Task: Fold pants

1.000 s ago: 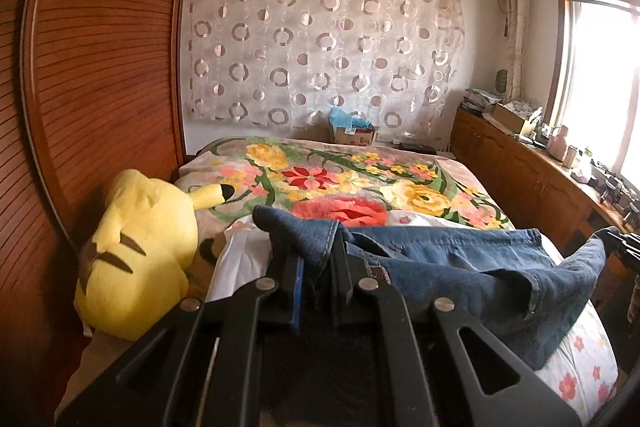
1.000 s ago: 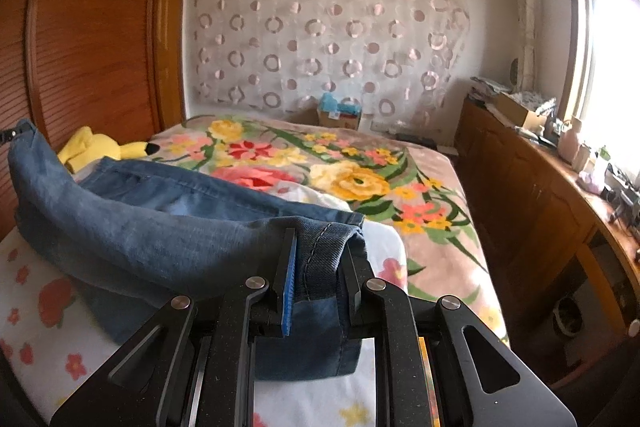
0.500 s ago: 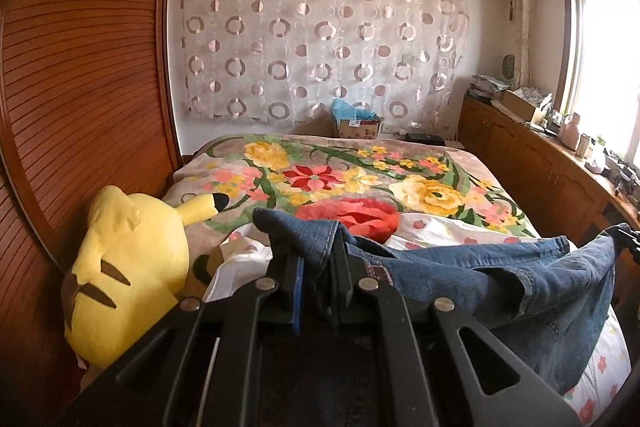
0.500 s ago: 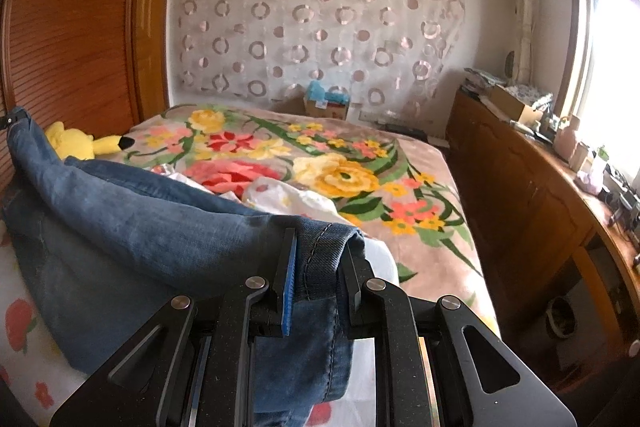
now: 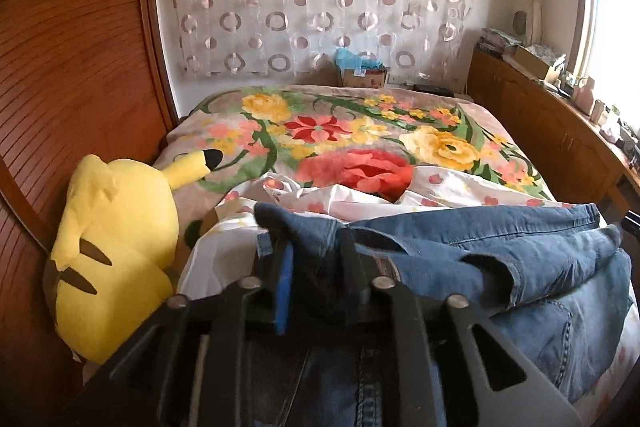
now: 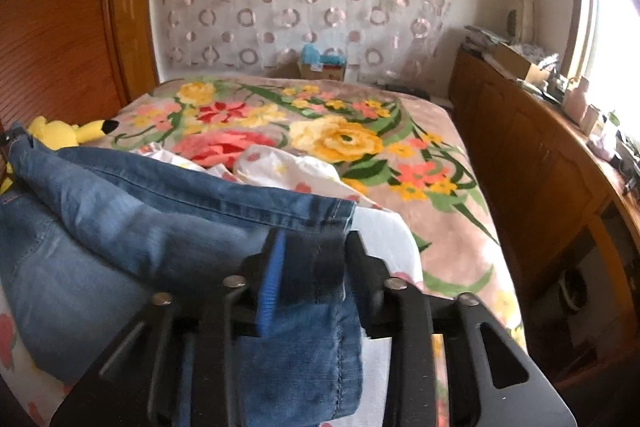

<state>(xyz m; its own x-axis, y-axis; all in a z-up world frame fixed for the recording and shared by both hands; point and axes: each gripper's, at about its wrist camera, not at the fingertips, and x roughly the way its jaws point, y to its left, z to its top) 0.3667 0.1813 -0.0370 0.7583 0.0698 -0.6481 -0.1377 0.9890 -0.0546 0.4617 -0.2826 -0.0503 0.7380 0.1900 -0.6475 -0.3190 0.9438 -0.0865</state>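
Bed (image 5: pixel 448 131): jeans (image 5: pixel 500 251) lie crosswise.

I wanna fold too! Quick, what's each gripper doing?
Left gripper: just opening, blue denim jeans loosely between its jaws.
Right gripper: just opening, jeans' edge between its jaws.

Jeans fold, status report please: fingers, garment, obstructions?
Left gripper and right gripper just opening, denim loose between the fingers. Jeans folded over on the bed. Yellow plush beside them, not blocking.
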